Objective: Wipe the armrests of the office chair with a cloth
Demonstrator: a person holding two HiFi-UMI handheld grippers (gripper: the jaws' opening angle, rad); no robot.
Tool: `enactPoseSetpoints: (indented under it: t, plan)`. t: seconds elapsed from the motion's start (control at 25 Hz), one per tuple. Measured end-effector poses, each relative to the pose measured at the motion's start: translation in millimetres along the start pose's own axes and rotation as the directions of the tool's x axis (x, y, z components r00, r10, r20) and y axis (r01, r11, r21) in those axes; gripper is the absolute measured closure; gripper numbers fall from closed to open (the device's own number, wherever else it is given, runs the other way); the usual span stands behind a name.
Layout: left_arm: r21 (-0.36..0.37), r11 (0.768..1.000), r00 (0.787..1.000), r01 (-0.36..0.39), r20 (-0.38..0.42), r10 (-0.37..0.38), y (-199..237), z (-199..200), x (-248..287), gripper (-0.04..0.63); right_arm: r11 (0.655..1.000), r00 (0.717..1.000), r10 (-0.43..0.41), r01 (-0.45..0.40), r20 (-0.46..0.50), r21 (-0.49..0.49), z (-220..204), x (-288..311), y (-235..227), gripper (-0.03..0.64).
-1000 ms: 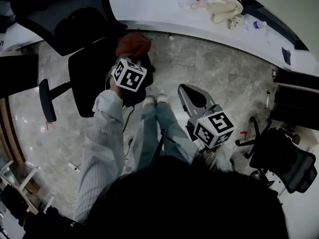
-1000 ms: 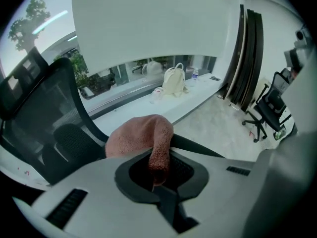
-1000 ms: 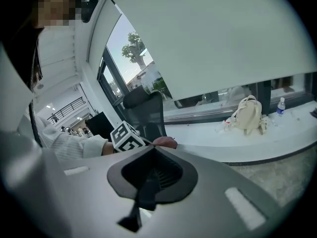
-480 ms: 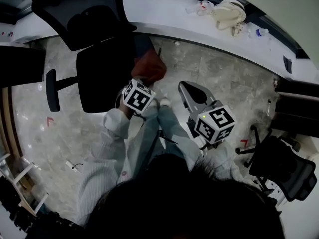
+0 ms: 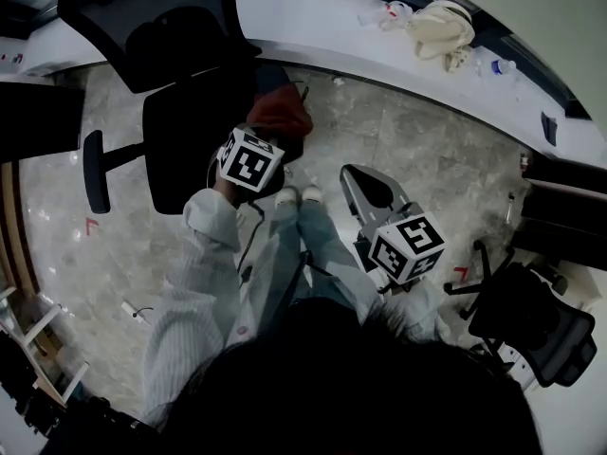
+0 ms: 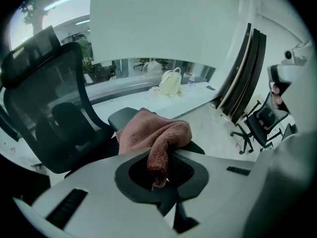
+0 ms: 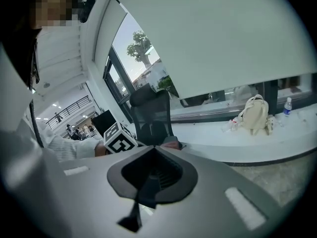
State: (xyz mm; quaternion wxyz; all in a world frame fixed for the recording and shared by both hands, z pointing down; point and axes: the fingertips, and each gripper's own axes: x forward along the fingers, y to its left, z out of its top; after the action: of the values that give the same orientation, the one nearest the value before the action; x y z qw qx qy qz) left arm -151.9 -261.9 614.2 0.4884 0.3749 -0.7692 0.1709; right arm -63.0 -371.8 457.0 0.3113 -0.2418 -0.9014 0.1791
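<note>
- Two armrests are needing the wipe on the office chair (image 5: 190, 140). The far armrest (image 5: 92, 171) is sticking out bare at nine o'clock of the head view, well apart from the cloth.
- Just right of the seat, at about eleven o'clock from the picture's centre, the left gripper (image 6: 161, 155) is clamping a fold of the rust-coloured cloth (image 6: 153, 133). The rest of the cloth is draping over the near armrest (image 6: 124, 115), touching its pad.
- To do this step well, I judge the person should be pressing the bunched cloth flat and dragging it along the pad's whole length. That means front lip to rear end, and not dabbing in one spot.
- A loose fold is hanging into the jaws, so a firm clamp is mattering here. Otherwise the cloth is likely to slip out on a hard stroke.
- At four o'clock the right gripper (image 7: 154, 150) is idling with its jaws together on nothing, so it could be steadying the chair against rolling.
- Farther right, a second chair (image 5: 531, 316) is standing apart, and a pale bag (image 5: 441, 22) is lying on the window ledge (image 5: 313, 17) at one o'clock.
</note>
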Motion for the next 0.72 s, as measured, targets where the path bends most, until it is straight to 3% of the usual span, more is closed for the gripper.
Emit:
enactPoseSetpoints:
  t: [0.16, 0.56, 0.72]
  plan:
    - [-0.050, 0.998, 0.999, -0.031, 0.004, 0.032, 31, 17, 16, 0.571, 1.000, 1.000, -0.025, 0.025, -0.012, 0.016, 1, 4, -14, 0.615]
    - [-0.057, 0.980, 0.980, -0.190, 0.046, 0.192, 89, 58, 36, 0.572, 0.995, 0.997, -0.082, 0.082, -0.006, 0.050, 3, -3, -42, 0.616]
    - [-0.066, 0.989, 0.991, -0.133, 0.008, 0.133, 71, 51, 40, 0.571, 0.995, 0.996, -0.086, 0.086, 0.000, 0.050, 4, -8, -46, 0.615]
